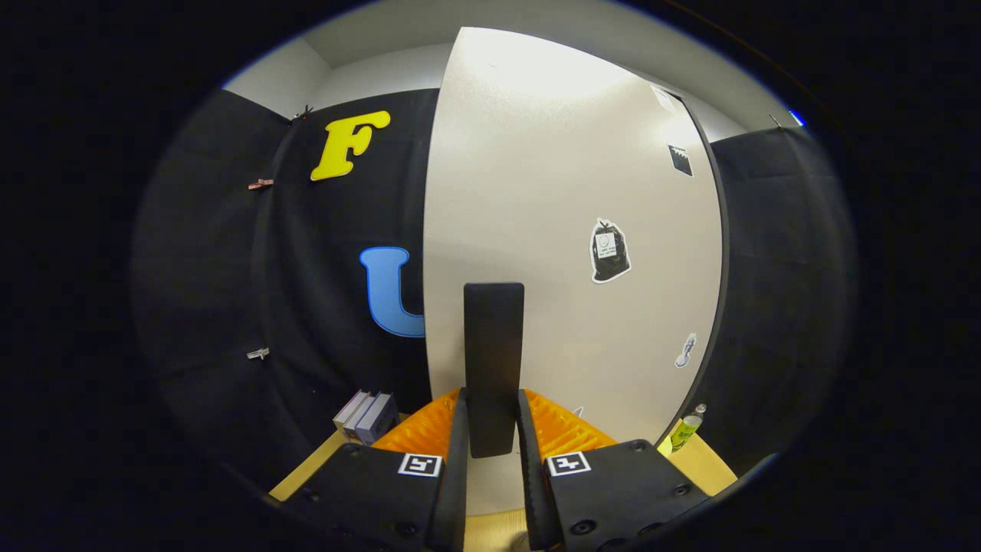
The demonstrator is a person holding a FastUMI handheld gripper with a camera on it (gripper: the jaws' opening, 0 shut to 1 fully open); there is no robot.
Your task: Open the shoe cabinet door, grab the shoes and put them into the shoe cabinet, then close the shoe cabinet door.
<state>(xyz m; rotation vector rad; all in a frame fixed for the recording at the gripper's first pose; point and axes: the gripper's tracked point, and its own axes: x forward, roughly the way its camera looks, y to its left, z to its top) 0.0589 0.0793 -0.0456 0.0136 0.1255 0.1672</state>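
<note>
Black cloth lines the booth on the left and right, with a pale wall and ceiling above it, and a light wooden floor (701,464) runs along the bottom. Filling the middle of the scene, close in front of the tool, stands the shoe cabinet door (552,230): a tall, off-white panel with a fine speckled finish and a thin dark edge down its right side, brightly lit near the top. Several small stickers dot its face, the largest a black one with a white outline right of centre, smaller ones above and below it. A flat, black, upright handle (493,360) sits on the door's lower part, a plain rectangular bar. The tool (493,418) is narrowed around this handle, its two orange ribbed fingers (563,433) pressing against the bar's left and right sides, so the handle's lower end sits between them. Left of the fingers, near the foot of the cloth, a few grey boxes (366,416) stand side by side on the floor. Right of the fingers, just beside the door's lower corner, a small yellow-green bottle (682,433) stands tilted in the view.
</note>
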